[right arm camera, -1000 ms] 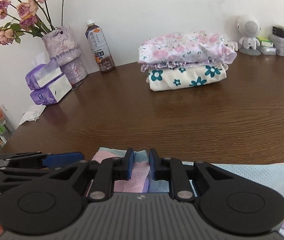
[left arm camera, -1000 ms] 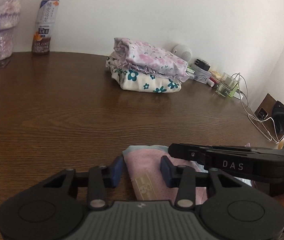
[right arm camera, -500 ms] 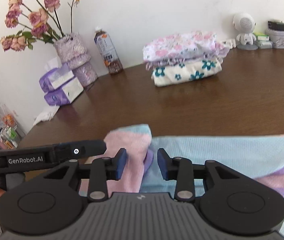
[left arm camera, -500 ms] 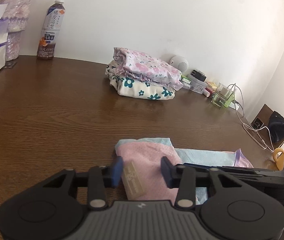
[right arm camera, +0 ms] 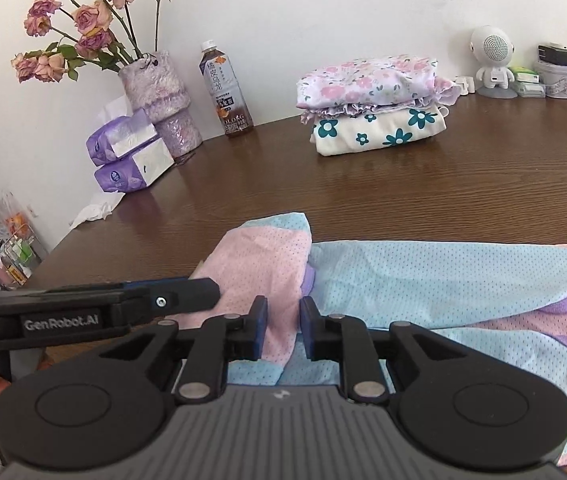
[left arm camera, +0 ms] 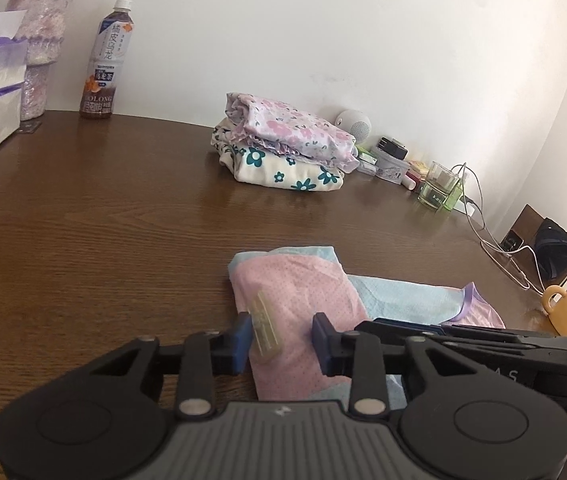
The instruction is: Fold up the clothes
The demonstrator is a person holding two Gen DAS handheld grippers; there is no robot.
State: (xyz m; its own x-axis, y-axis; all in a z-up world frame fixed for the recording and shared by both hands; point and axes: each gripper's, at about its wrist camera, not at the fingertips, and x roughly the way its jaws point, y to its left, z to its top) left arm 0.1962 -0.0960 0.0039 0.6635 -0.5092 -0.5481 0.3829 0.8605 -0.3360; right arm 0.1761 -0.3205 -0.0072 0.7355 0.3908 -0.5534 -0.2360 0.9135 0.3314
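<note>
A mesh garment in pink, light blue and purple [right arm camera: 423,280] lies flat on the brown table [right arm camera: 403,192] near its front edge. Its pink end [left arm camera: 295,292] is folded over the blue part, with a tan label [left arm camera: 265,326] showing. My left gripper [left arm camera: 281,338] hovers over that pink fold. Its jaws are opening, the cloth lies between them and the pads do not press on it. My right gripper [right arm camera: 283,328] sits just right of it at the fold's edge. Its jaws are closing around pink cloth with a gap still showing. The left gripper [right arm camera: 123,304] crosses the right wrist view.
A stack of folded floral clothes [right arm camera: 375,100] sits at the back. A tea bottle [right arm camera: 227,92], a vase of roses [right arm camera: 159,100] and tissue packs [right arm camera: 131,156] stand at the back left. A glass [left arm camera: 441,186], small boxes and cables [left arm camera: 495,240] are at the right.
Both grippers have drawn back toward the near edge, so more of the garment shows. The right jaws, nearly shut on the cloth before, now stand apart. The left jaws are wider.
</note>
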